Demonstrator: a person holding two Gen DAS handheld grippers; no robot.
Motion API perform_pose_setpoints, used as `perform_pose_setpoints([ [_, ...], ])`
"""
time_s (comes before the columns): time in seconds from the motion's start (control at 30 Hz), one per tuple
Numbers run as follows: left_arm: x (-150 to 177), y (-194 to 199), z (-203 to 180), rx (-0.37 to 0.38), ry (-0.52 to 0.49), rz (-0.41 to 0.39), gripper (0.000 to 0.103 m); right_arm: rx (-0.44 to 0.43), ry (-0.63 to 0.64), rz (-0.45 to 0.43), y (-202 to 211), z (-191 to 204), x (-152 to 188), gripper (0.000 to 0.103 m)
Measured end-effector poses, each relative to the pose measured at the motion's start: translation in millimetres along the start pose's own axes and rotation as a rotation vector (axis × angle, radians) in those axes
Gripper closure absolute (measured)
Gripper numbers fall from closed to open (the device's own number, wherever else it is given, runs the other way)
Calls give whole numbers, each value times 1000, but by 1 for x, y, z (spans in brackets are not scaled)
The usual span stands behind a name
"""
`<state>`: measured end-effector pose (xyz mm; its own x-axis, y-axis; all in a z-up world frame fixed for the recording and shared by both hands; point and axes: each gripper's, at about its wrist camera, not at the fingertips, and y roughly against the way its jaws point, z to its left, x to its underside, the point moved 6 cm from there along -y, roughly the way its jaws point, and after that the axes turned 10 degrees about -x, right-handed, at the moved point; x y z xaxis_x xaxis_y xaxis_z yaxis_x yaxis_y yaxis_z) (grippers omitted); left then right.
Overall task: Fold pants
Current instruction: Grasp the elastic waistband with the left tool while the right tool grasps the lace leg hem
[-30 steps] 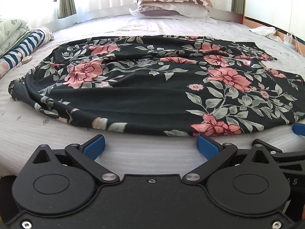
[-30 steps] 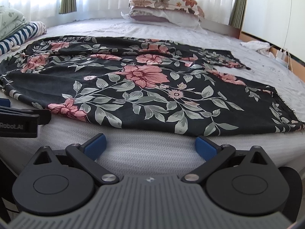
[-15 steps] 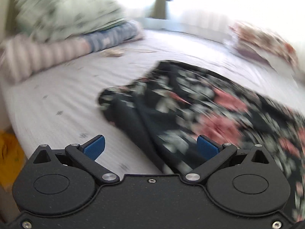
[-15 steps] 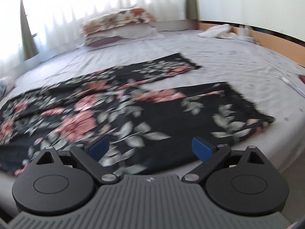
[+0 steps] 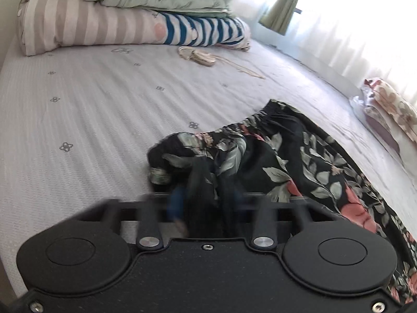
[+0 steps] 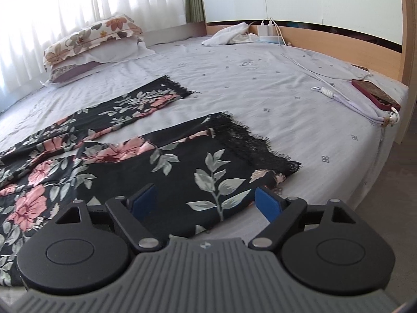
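While one pants (image 5: pixel 273 156) lies flat, two grippers, two pillows (image 6: pixel 93 49)

Bare sheet (image 6: pixel 260 88) beyond pants (image 6: pixel 161 172); phone (image 6: pixel 375 92) and cable (image 6: pixel 312 71) at far edge.

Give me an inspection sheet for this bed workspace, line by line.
Surface: bed sheet, pale with small motifs, lightly wrinkled.
Job's things: floral pants spread out; lace hem at the leg end.
Clutter: folded bedding, pillows, white cloth, red phone.
Grippers: left gripper shut on bunched waistband; right gripper open over the leg.
Cables: white cable across the sheet.
Surroundings: curtained window, wooden headboard.
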<state>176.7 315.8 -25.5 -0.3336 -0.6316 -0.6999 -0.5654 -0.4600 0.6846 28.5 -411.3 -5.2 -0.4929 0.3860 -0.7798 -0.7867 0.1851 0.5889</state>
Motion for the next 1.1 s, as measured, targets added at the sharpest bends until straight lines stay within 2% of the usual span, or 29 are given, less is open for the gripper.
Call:
perform_pose_setpoints([
  [0.03,-2,5,-1,0,-8,-13,102,8,2,4,-1,-2,0,12],
  [0.17,-11,46,-3,41,-87,-161,102,36,33,26,-7,-11,-1,12],
  [0.23,-16,60,0,52,-106,-187,102,70,58,31,-9,-19,-4,12],
  [0.37,-18,66,14,43,-88,-167,101,104,41,21,-8,-38,-11,12],
  [0.57,-20,68,44,-43,-62,-186,101,107,-23,23,-9,-61,-12,12],
  [0.63,-20,62,49,-71,-64,-171,101,108,-41,29,-11,-67,-10,12],
  [0.7,-18,55,52,-59,-49,-139,101,101,-67,34,-13,-72,-9,12],
  [0.87,-7,47,48,-30,-49,-112,90,69,-108,30,-18,-75,-8,12],
  [0.93,-2,43,44,-10,-47,-98,71,59,-104,28,-22,-72,-10,13],
  [0.97,1,41,42,-6,-44,-95,66,46,-104,30,-24,-69,-11,14],
  [1.0,2,39,41,-5,-41,-96,60,32,-104,32,-27,-67,-12,18],
  [1.07,6,31,38,-10,-47,-87,58,13,-98,34,-34,-61,-14,27],
  [1.1,8,26,36,-17,-48,-70,59,12,-89,31,-37,-57,-15,40],
])
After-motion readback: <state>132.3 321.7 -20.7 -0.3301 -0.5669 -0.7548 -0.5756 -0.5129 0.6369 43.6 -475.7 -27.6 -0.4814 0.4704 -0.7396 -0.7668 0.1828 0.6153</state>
